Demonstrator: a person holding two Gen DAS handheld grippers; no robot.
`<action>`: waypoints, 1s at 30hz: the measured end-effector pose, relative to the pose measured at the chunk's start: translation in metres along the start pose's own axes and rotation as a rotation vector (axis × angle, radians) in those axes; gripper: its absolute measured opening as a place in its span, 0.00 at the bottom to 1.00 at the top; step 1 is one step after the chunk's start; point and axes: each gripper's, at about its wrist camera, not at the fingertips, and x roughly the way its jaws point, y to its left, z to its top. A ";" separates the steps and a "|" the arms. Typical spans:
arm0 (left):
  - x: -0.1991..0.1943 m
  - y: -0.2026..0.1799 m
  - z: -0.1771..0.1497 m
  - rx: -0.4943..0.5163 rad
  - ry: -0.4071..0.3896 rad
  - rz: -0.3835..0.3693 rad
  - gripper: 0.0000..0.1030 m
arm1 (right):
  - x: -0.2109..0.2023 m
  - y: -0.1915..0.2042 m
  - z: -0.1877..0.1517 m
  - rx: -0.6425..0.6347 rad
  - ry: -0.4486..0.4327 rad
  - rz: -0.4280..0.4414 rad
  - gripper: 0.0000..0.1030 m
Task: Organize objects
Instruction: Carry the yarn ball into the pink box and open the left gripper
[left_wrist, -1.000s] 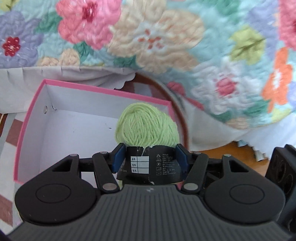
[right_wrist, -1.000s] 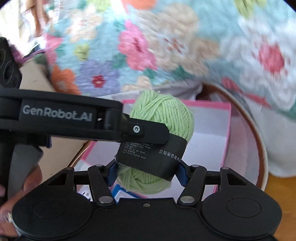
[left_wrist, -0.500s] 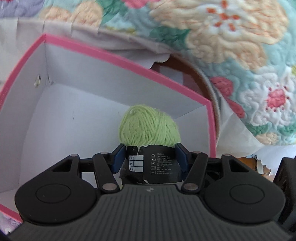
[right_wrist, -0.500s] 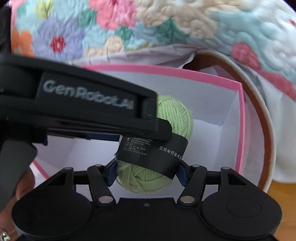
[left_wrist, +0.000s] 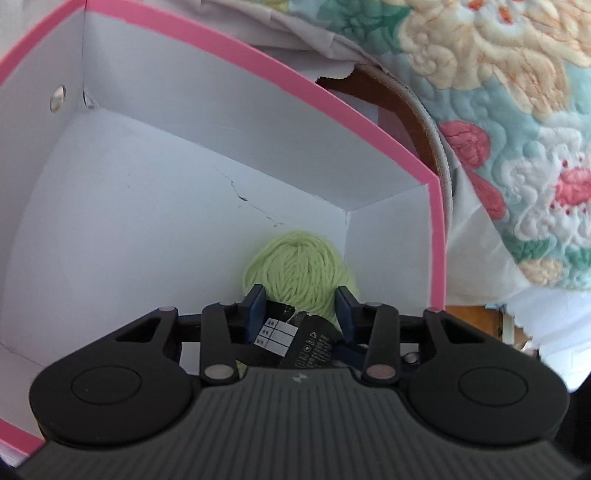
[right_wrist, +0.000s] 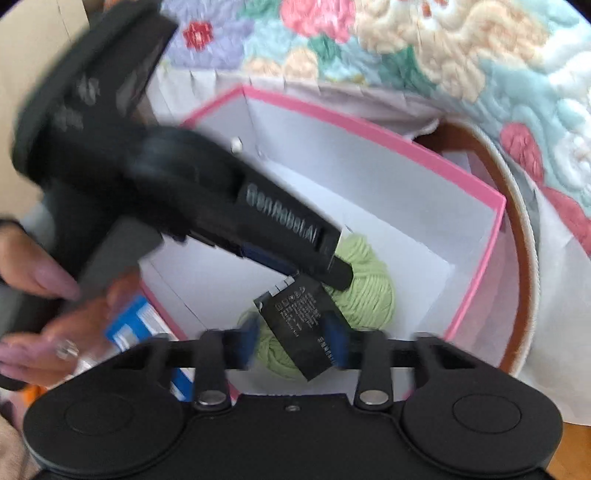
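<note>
Although the right wrist view is smeared by motion, both views agree on the essentials. The green yarn ball (left_wrist: 299, 269), wrapped by a black paper label (right_wrist: 303, 325), sits low inside the pink-rimmed white box (left_wrist: 221, 59), towards the lower centre of each frame and close to the box's right-hand inner corner.

The left gripper (left_wrist: 301, 308) has its blue pads pressed against the ball's sides at the label band; its jaws have just been closing, with the yarn between them. The right gripper (right_wrist: 291, 341) likewise has its pads against the yarn at the label, its jaws also just closing on it. In the right wrist view the left tool crosses from the upper left, held by a hand (right_wrist: 33, 266).

Assessment: the ball looks light and soft, and will likely squash under pressure without coming to harm. Loose strands may snag, and the paper band appears torn at its edge, so it could slip or rip. The firmest hold is probably across the middle, over the band, as both tools now have it.

A floral quilt (left_wrist: 517, 110) fills the upper right.
</note>
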 end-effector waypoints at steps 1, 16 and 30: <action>0.002 -0.002 0.001 -0.004 -0.002 0.007 0.39 | -0.001 0.001 -0.002 -0.020 -0.012 -0.005 0.35; 0.008 -0.011 0.006 -0.043 -0.025 -0.013 0.37 | 0.005 -0.011 0.009 -0.079 -0.118 -0.229 0.32; -0.049 -0.050 -0.033 0.206 -0.055 0.146 0.57 | -0.062 -0.010 -0.025 0.156 -0.115 0.065 0.64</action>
